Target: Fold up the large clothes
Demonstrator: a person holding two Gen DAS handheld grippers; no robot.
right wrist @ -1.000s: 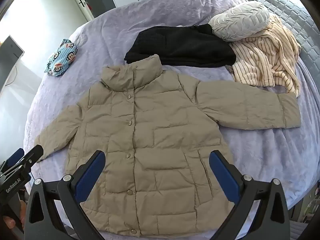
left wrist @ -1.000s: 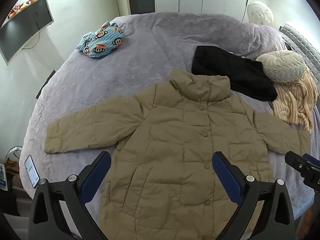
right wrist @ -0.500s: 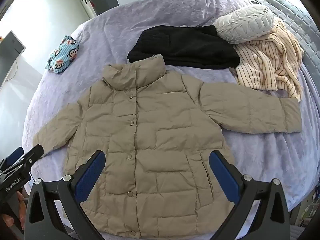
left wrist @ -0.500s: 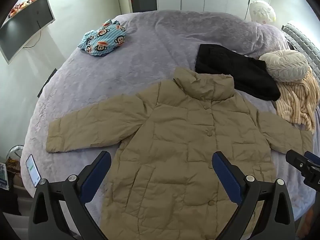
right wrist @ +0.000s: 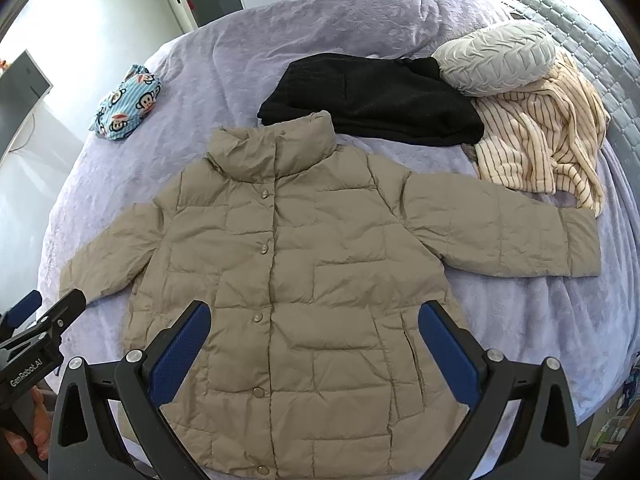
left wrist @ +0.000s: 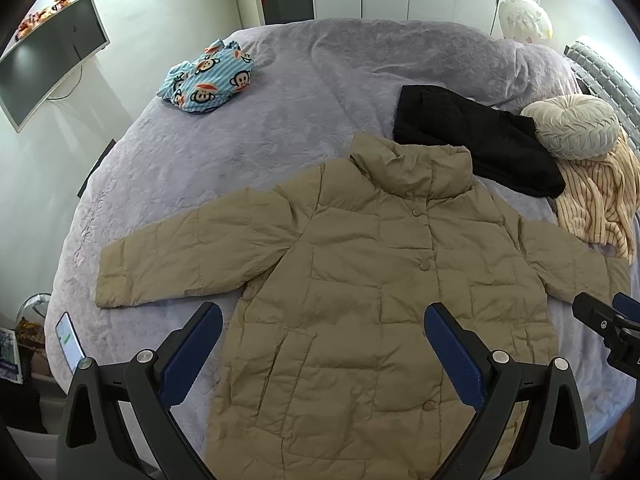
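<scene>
A tan puffer jacket lies flat, front up and buttoned, on the lilac bed, both sleeves spread out; it also shows in the right wrist view. My left gripper is open and empty, held above the jacket's lower left part. My right gripper is open and empty above the jacket's lower middle. The right gripper's tip shows at the right edge of the left wrist view; the left gripper shows at the left edge of the right wrist view.
A black garment, a striped cream garment and a round grey cushion lie beyond the jacket's collar and right sleeve. A blue monkey-print cloth lies far left. A phone rests at the bed's near left edge.
Both grippers have moved slightly, so the jacket sits a little lower in both views. The jacket itself has not moved. Both grippers stay open.
</scene>
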